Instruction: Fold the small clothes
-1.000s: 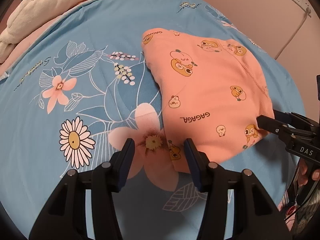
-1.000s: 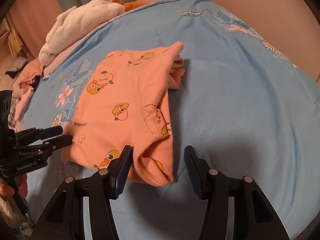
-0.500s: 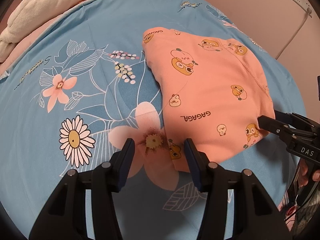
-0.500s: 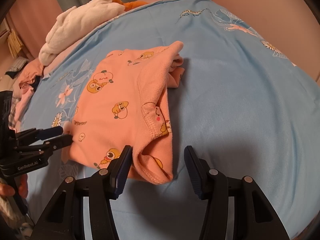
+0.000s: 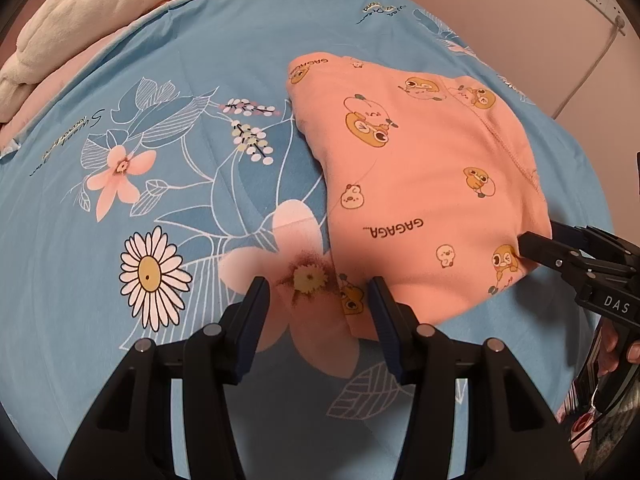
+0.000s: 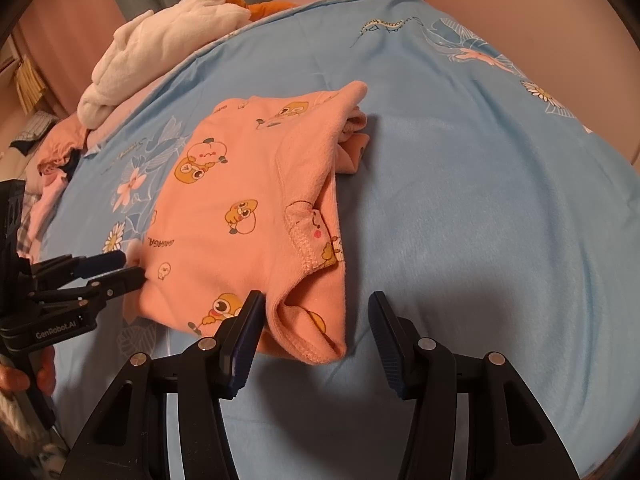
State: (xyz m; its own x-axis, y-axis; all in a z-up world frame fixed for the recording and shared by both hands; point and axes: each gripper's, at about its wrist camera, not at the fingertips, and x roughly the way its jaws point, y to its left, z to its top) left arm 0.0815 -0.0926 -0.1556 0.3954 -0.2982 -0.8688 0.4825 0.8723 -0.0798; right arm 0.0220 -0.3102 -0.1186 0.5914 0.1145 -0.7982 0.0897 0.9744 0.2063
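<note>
The right gripper (image 6: 316,316) is easing forward: the near folded corner of the orange garment (image 6: 240,220) is sitting lower between its parted fingers than 1.0 s ago, closer to the pads. In the left wrist view, the right gripper (image 5: 536,242) is creeping slightly further onto the garment (image 5: 420,184) edge. The left gripper (image 5: 318,300) is edging marginally closer to its corner.

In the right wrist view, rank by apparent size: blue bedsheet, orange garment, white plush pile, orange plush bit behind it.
1. blue bedsheet
2. orange garment
3. white plush pile, farther from the camera, so its true size against the garment is unsure
4. orange plush bit, mostly hidden
</note>
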